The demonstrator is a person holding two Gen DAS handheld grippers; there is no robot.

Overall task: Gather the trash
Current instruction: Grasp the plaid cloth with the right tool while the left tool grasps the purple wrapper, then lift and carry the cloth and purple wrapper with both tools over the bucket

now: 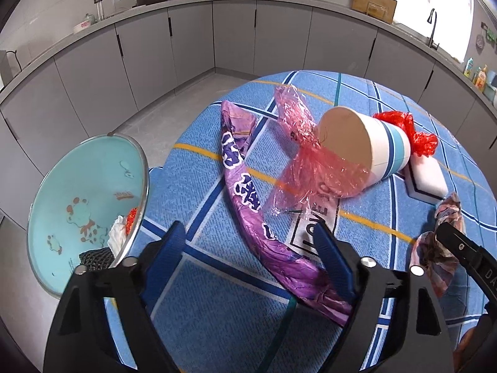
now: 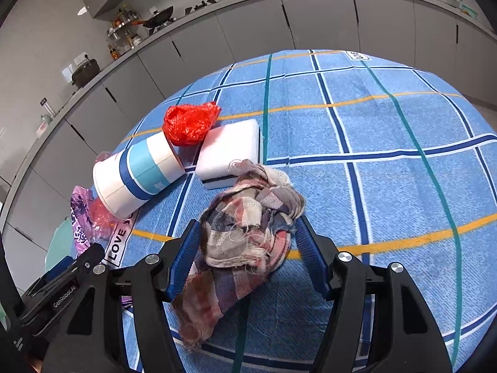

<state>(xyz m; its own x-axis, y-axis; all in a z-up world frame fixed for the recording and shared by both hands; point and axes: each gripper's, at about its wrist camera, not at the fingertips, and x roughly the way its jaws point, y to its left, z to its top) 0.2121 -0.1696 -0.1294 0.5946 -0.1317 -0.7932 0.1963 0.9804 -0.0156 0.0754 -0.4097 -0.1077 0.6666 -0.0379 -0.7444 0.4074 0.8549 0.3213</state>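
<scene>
Right between the right gripper (image 2: 245, 255) fingers sits a crumpled plaid rag (image 2: 248, 220), lying on the blue checked desk (image 2: 388, 186). The fingers are spread wide on either side of it, not squeezing yet, so I'd say the step in hand is grabbing this rag, and the next move just calls for closing down on the bunched middle part and lifting. A loose tail hangs toward the near edge, so it might drag a bit.

The left gripper (image 1: 248, 248) is released too, fingers apart with nothing held. Its right finger sits over the long purple snack wrapper (image 1: 245, 192), which curves away across the desk. Off its left side is a teal bin with its lid tipped open (image 1: 84, 186), standing beyond the desk edge; some white and red scraps are already inside, so collecting looks partly done.

Further out, a clear pink plastic film (image 1: 310, 161) drapes over the mouth of a paper cup (image 2: 136, 171) lying on its side. Just behind the cup there's a white sponge block (image 2: 230, 152) and a crumpled red plastic bag (image 2: 189, 122), all bunched close, touching or nearly.

Room-wise, the right half of the desk is wide open, so lifting is easy there. The carry to the bin has to cross over the left gripper and the wrapper, and the desk edge by the bin is close.
</scene>
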